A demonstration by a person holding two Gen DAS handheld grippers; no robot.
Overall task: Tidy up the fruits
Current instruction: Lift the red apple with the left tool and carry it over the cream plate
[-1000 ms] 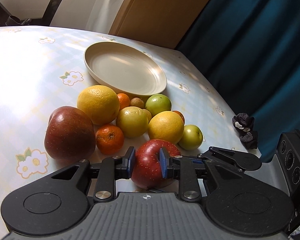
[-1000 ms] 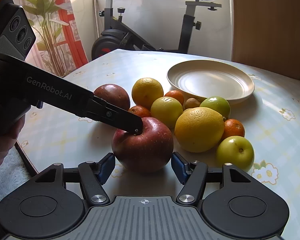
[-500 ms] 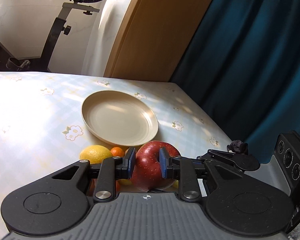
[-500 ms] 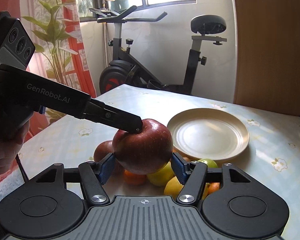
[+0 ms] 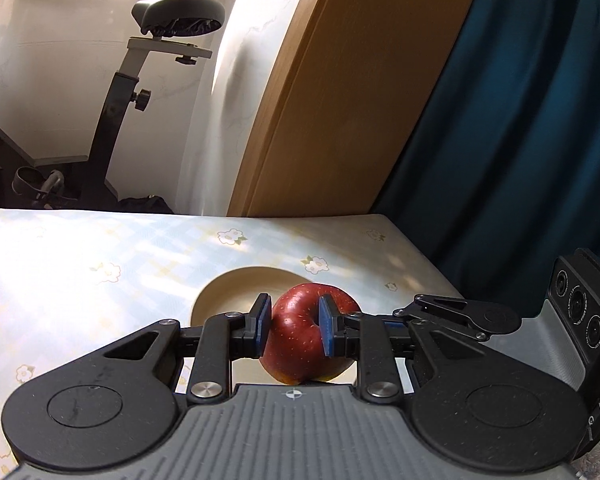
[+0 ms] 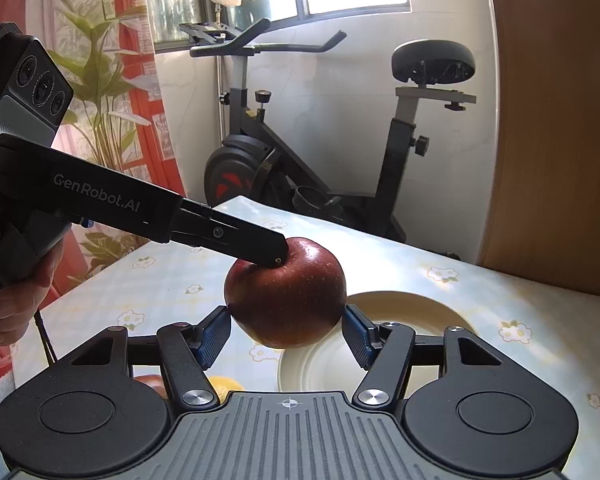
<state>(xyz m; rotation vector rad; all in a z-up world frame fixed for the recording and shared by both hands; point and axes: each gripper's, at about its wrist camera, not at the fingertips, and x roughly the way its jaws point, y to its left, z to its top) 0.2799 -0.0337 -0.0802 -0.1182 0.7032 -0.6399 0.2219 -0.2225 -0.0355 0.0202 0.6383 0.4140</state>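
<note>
Pinching one lobe of the apple (image 5: pixel 296 344) between the close-set pads of the left gripper (image 5: pixel 294 326), one pad on the outer skin, the other sunk in the stem hollow (a narrow bite on a round thing). Flanking the lower sides of the same apple with the half-spread pads of the right gripper (image 6: pixel 287 338); pressing or merely alongside, impossible to tell. Hanging in the air above the near rim of the plate (image 6: pixel 420 308), clear of the table (image 6: pixel 500 292) beneath the plate. Probably firm, fairly heavy, waxy and slick, and apt to bruise under a hard squeeze. Better taken across the widest belly, pads on opposite cheeks, not by hollow and edge. On the near side of the plate, low in the right view, more fruit (image 6: pixel 220 388) lying on the cloth.
</note>
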